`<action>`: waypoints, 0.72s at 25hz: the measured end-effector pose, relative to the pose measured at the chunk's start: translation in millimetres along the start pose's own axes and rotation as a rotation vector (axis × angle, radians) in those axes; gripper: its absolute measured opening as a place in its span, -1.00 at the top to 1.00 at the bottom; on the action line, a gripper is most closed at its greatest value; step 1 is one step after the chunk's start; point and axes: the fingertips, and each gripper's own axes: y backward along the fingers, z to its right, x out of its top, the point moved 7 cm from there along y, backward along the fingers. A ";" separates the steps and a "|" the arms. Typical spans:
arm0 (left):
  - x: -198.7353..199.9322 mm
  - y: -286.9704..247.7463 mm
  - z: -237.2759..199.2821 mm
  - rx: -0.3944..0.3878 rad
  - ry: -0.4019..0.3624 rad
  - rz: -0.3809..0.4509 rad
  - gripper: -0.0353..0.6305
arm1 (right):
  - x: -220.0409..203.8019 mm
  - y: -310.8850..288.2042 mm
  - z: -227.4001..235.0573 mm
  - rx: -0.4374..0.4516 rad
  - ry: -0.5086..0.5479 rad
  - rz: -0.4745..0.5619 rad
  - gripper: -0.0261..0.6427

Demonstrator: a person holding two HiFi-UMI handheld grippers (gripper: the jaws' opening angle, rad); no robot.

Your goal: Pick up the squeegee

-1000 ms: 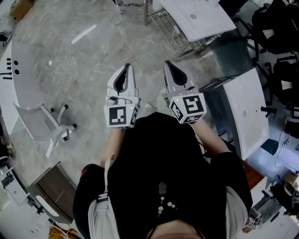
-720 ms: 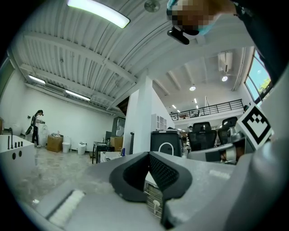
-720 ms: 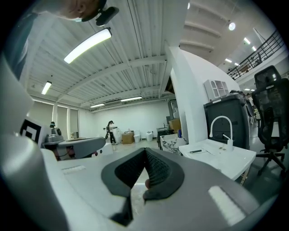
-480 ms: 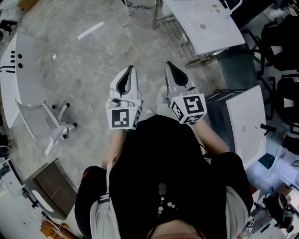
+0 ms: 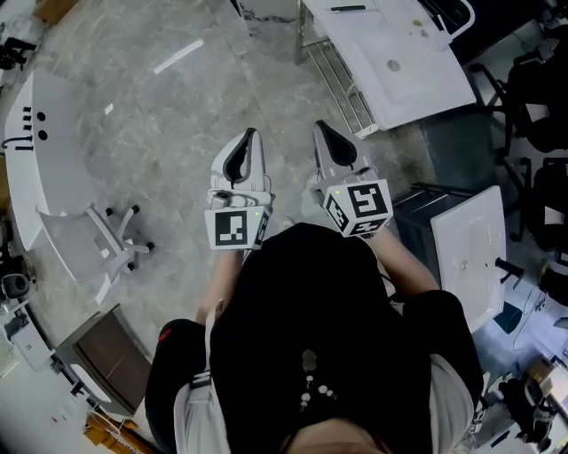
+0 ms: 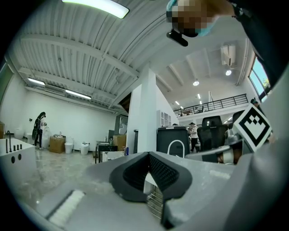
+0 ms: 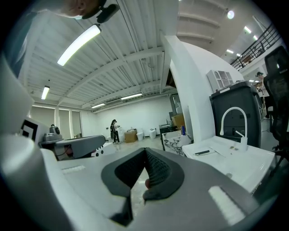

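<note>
I see no squeegee that I can tell for certain. A thin dark object [image 5: 346,8] lies on the white sink counter [image 5: 417,66] at the top right, and it also shows in the right gripper view as a dark object [image 7: 208,152] on the counter; what it is I cannot make out. My left gripper [image 5: 251,135] and right gripper [image 5: 319,127] are held side by side in front of the person's body, pointing ahead over the marble floor. Both are shut with nothing between the pads, as the left gripper [image 6: 148,155] and right gripper [image 7: 144,151] views show.
A metal rack [image 5: 342,75] stands under the counter's near edge. A second white sink unit [image 5: 470,248] and a dark bin [image 5: 426,208] are at the right. A curved white desk [image 5: 44,133] and a white swivel chair [image 5: 89,244] stand at the left.
The sink counter, rack and right sink unit have slid down the head view, nearer to me, as the person walks forward. Both grippers stay shut and side by side.
</note>
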 end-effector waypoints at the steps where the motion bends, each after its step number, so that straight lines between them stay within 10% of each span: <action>1: 2.0 -8.7 -0.5 0.001 -0.003 0.001 0.89 | 2.7 -5.7 5.9 0.003 -0.002 0.000 0.92; 18: 6.8 -103.0 8.3 0.091 -0.006 0.018 0.89 | 31.4 -67.4 91.2 0.087 -0.005 -0.003 0.92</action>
